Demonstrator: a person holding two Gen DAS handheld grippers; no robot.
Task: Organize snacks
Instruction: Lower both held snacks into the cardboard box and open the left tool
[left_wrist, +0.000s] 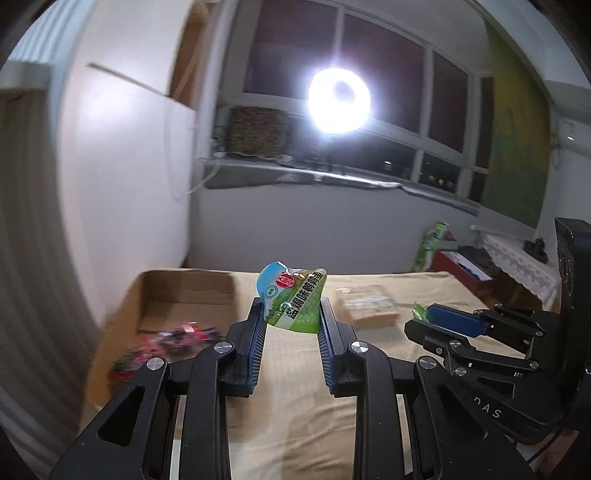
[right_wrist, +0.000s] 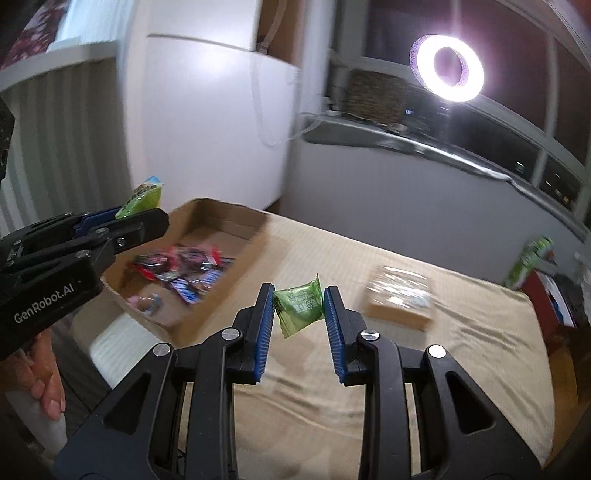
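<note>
Pinching a green packet (left_wrist: 291, 301) between left gripper (left_wrist: 289, 308) pads, right gripper (right_wrist: 298, 295) likewise clamping a green candy (right_wrist: 300, 305).

Green-and-blue snack packet (left_wrist: 291, 301); plain green sachet (right_wrist: 300, 306); brown cardboard box (right_wrist: 221, 229); beige ribbed bedspread (right_wrist: 424, 369); blue-padded black fingers (right_wrist: 264, 325).

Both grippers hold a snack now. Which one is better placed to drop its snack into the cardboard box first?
Probably the left gripper: its green-and-blue packet is nearer the cardboard box. The right gripper holds its green candy above the beige cloth.
</note>
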